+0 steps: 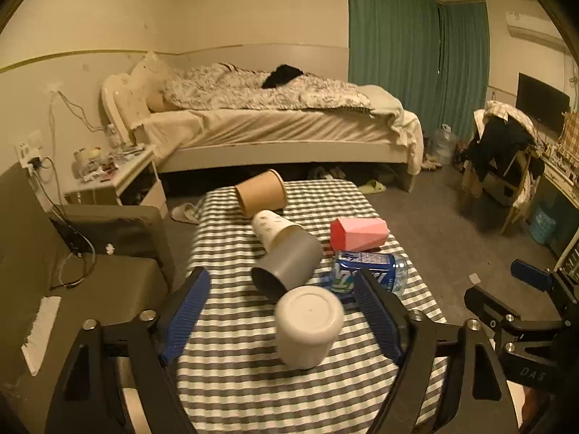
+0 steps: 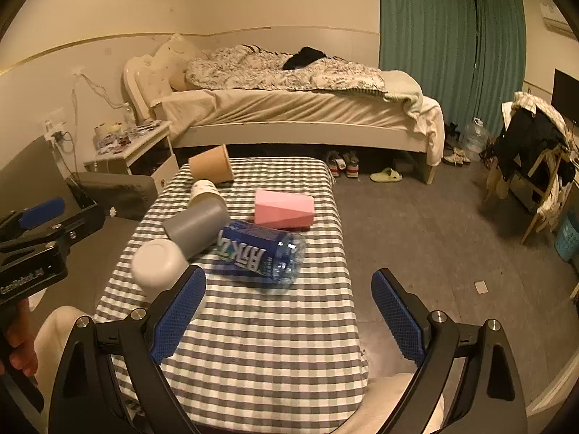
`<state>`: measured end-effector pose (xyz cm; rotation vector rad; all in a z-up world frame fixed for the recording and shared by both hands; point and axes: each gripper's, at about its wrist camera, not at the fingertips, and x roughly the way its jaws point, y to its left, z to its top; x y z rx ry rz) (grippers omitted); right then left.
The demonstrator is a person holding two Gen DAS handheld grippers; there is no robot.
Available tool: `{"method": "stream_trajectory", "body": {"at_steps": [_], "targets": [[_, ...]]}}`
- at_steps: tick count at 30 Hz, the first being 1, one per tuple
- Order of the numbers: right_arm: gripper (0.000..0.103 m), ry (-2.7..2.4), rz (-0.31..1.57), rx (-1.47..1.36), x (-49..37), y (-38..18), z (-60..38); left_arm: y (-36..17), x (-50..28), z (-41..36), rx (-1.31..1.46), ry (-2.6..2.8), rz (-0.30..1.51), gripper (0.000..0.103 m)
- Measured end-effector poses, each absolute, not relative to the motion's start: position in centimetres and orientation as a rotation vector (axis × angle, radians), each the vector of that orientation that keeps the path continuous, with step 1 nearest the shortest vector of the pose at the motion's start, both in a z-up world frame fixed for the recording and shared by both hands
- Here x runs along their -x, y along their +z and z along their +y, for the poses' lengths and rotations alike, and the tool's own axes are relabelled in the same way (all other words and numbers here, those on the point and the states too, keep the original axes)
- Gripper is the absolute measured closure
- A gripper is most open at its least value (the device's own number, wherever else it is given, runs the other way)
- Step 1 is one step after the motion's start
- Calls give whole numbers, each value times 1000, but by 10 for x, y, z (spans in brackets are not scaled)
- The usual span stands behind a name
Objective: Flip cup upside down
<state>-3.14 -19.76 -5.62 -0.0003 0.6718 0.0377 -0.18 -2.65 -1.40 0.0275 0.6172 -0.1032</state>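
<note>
Left gripper (image 1: 278,311), jaws wide, flanks the inverted white plastic cup (image 1: 307,325) at lower centre; right gripper (image 2: 289,314) gapes wide over the checked tablecloth (image 2: 253,343).

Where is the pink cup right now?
In both wrist views the pink cup lies on its side on the checkered table, toward its far right part, just beyond the blue-labelled water bottle.

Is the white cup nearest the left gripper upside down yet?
Yes. The white cup stands inverted on the checked cloth, its closed base facing up.
</note>
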Motion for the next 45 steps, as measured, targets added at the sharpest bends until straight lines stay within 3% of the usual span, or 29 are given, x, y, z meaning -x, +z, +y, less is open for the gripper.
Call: {"method": "stream_trajectory", "body": {"at_steps": [10,15,26,45], "targets": [[10,81,685,47,42,-75,-172,-30,29,5,18,-42,628,6],[2,74,676,46,41,-82,-167,-41,37,10,31,-6,641,5],[0,49,665,44,40,-81,-168,-50,41,12,25,30,649,0],[0,38,665,43,42,-80,-167,-51,42,15,44,46,641,0]]}}
